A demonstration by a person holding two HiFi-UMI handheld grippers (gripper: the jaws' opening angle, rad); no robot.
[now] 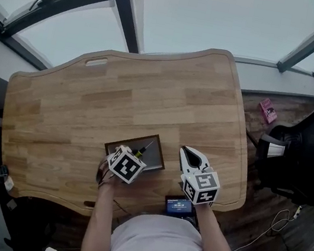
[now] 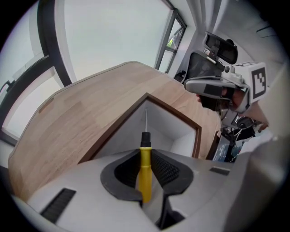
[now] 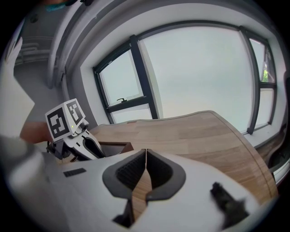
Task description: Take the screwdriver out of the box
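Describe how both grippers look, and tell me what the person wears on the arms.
The left gripper and the right gripper both have light grey moulded shells, with rounded black surrounds at the jaws and ribbed dark pads. Each carries a white cube printed with black square markers. No cables show on either. The person wears a short-sleeved white shirt with gold print.

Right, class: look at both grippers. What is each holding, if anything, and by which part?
The left gripper grips the screwdriver by its yellow handle, with the shaft pointing toward the box. The right gripper is shut and holds nothing.
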